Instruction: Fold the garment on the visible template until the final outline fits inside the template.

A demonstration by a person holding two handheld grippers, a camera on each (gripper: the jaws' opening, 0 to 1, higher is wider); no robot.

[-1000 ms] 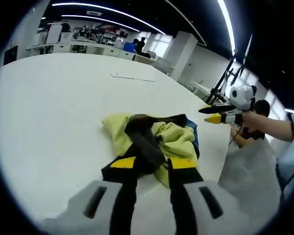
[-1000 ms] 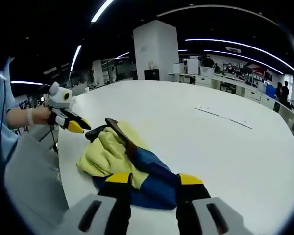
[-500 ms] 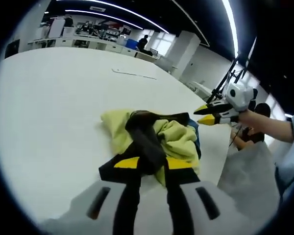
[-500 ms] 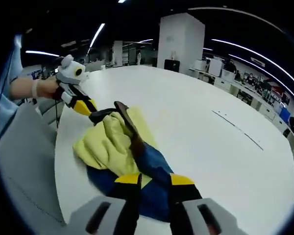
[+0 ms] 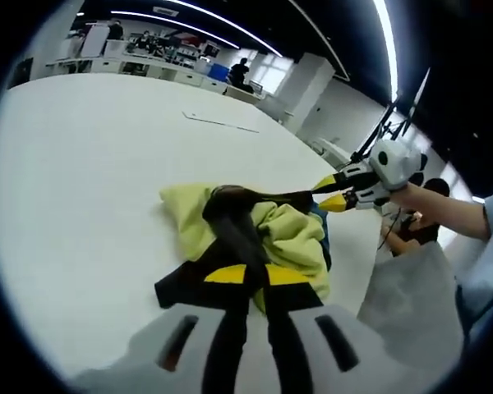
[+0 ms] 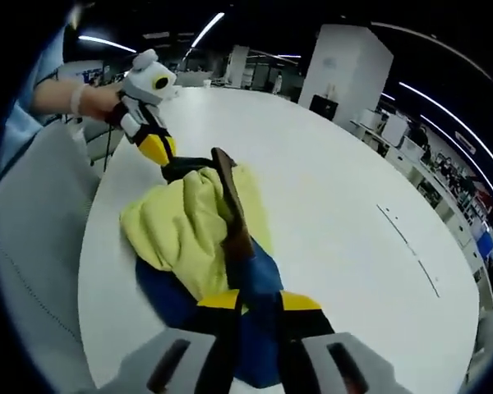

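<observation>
A crumpled garment (image 5: 289, 234) of yellow, black and blue cloth lies near the edge of the white table (image 5: 82, 164). My left gripper (image 5: 256, 275) is shut on its black strip, which runs up between the jaws. My right gripper (image 5: 333, 193) comes in from the right, at the garment's blue end. In the right gripper view the garment (image 6: 185, 230) stretches away from my right gripper (image 6: 260, 300), whose jaws pinch the blue cloth. At the far black end my left gripper (image 6: 160, 152) holds on. A thin template outline (image 5: 222, 123) marks the table far beyond the garment.
The table edge (image 6: 107, 246) runs close beside the garment, with grey cloth (image 6: 33, 246) below it. A hand (image 6: 90, 98) and a light blue sleeve (image 5: 485, 246) show behind the grippers. The template line (image 6: 407, 246) lies well off. Desks and people stand in the background.
Both pairs of jaws have narrowed from open onto the garment, the left on the black strip, the right on the blue cloth. Both cameras have moved closer.
</observation>
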